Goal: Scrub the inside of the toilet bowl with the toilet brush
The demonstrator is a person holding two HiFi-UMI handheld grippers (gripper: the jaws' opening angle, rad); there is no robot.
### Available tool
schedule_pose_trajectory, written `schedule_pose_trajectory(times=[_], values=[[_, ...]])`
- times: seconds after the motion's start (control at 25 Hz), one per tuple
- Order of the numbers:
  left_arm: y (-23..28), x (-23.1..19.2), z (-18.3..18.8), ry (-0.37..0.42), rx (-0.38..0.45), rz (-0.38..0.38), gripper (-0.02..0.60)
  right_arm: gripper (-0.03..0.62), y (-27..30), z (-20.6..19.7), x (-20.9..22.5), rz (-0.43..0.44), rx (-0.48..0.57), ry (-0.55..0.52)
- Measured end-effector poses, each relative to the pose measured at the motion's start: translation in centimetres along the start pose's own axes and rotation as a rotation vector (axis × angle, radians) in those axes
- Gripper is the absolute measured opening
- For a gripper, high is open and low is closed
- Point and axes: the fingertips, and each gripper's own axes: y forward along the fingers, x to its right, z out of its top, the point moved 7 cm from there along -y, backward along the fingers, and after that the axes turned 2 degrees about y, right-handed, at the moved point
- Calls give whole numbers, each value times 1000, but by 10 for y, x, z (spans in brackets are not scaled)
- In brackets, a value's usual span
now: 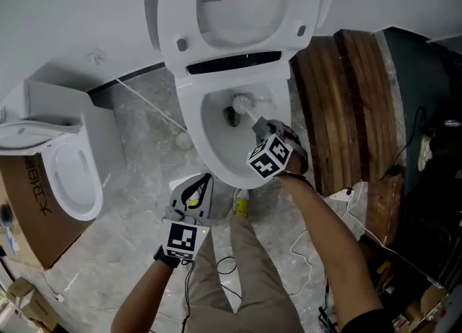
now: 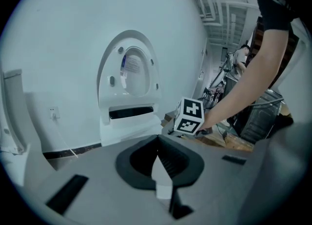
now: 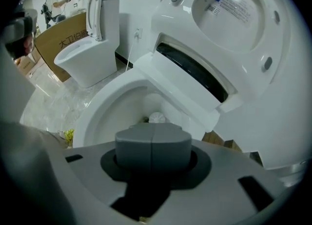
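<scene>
Right gripper view: right tool (image 3: 152, 145) clamps toilet brush (image 3: 157, 117) (handle hidden); left tool (image 2: 158, 147) closed.

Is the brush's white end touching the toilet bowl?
Cannot tell. The head view shows the brush head low in the toilet bowl by the drain, but no clear contact or gap.

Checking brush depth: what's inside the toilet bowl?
The toilet brush, white head by the dark drain opening, handle in the right hand-held gripper. That gripper hides part of the toilet bowl wall.
</scene>
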Motion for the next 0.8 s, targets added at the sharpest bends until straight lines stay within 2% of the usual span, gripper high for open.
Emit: schedule_pose_trajectory(times=[0.16,0.28,0.48,0.8], values=[[-4,-2,3,-8,16,10,11,147,3,-15,-5,-6,-21,-34],[-8,-8,3,-24,40,50,11,147,4,-24,-5,18,-36,-31],[-9,-11,-7,-20,-13,72,11,149,-3,-37,-6,25,-41,-18],[-9,-7,1,-17,-15,81,11,149,-16,-58,-13,57,-57,-3]])
